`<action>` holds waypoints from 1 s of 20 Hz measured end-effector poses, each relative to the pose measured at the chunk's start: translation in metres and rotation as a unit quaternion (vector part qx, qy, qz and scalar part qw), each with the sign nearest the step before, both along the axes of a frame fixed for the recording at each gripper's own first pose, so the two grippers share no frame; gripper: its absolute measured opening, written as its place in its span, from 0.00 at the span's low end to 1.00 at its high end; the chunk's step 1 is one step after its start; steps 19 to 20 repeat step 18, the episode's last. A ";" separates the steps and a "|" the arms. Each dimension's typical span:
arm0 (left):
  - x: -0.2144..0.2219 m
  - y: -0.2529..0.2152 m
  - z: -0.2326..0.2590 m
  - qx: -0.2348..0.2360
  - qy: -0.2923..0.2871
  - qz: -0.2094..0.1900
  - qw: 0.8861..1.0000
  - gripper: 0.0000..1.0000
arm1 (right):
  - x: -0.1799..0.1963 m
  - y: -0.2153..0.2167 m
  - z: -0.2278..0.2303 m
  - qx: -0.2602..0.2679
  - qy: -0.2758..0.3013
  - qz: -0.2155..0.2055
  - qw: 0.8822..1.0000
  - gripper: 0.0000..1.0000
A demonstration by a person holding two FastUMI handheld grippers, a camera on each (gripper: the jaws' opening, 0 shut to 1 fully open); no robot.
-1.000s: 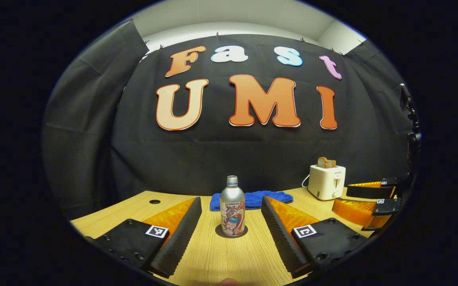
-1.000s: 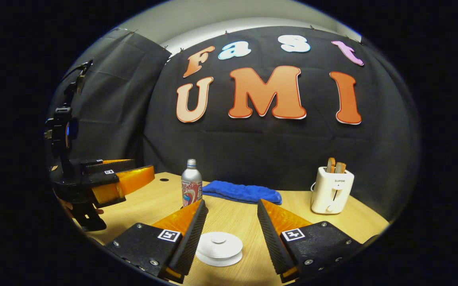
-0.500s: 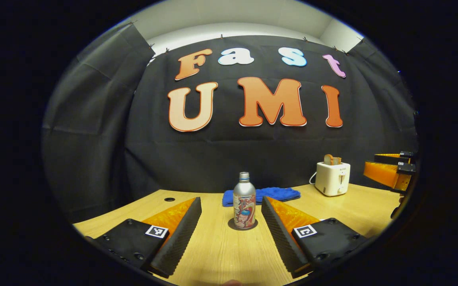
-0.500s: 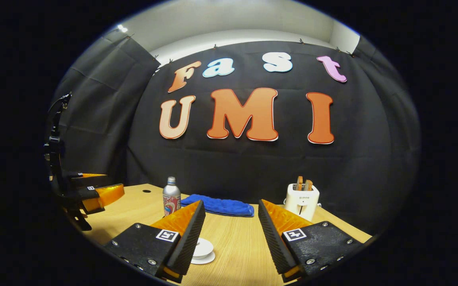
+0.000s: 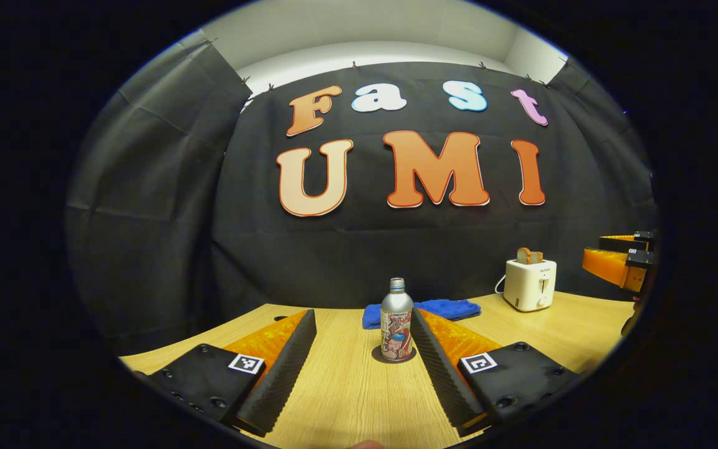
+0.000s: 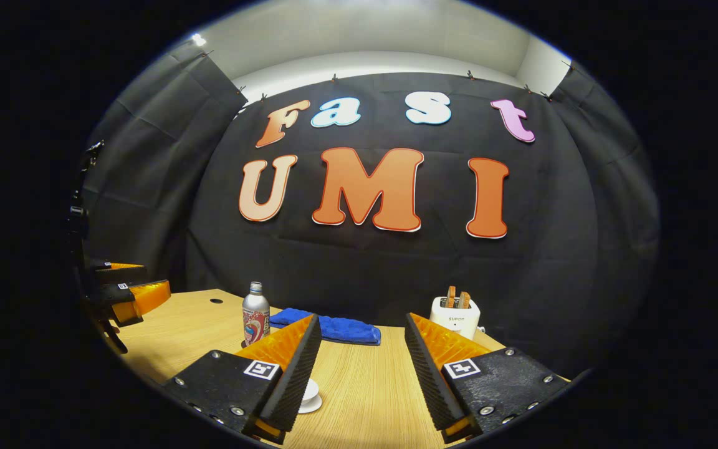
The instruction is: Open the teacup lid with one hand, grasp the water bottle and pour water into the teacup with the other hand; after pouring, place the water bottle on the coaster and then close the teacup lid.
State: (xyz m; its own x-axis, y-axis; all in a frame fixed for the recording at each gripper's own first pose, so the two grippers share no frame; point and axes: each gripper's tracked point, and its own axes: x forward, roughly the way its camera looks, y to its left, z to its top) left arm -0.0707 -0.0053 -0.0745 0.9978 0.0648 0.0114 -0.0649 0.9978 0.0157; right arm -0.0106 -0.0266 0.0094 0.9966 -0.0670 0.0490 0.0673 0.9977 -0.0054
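Observation:
A silver water bottle point(image 5: 396, 320) with a printed label stands upright on a dark round coaster point(image 5: 376, 356) on the wooden table. My left gripper point(image 5: 362, 324) is open, and the bottle stands beyond it, close to its right finger. In the right gripper view the same bottle point(image 6: 255, 313) stands far left. The white lidded teacup point(image 6: 309, 396) peeks out low beside the left finger of my open right gripper point(image 6: 359, 327). The left gripper point(image 6: 123, 293) hangs at the far left edge there, and the right gripper point(image 5: 621, 259) shows at the far right of the left gripper view.
A blue cloth point(image 5: 437, 308) lies behind the bottle near the wall. A white toaster point(image 5: 530, 284) with bread slices stands at the back right, seen as the toaster point(image 6: 455, 315) past my right finger. A small round hole point(image 6: 216, 300) marks the table's far left.
Both grippers have pulled back from the table. The bottle has drifted right in the left gripper view, and the teacup has shrunk and slid behind the right gripper's left finger.

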 end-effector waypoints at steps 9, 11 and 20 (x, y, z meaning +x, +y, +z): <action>-0.009 -0.014 0.027 0.001 -0.030 -0.002 1.000 0.95 | -0.004 0.015 0.005 0.001 -0.003 0.026 1.000 0.82; -0.009 -0.017 0.028 -0.001 -0.032 -0.005 0.999 0.99 | -0.006 0.016 0.006 -0.003 -0.006 0.028 1.000 0.82; -0.005 -0.013 0.021 0.000 -0.021 -0.003 1.000 0.99 | -0.006 0.020 0.007 -0.001 -0.005 0.034 0.999 0.83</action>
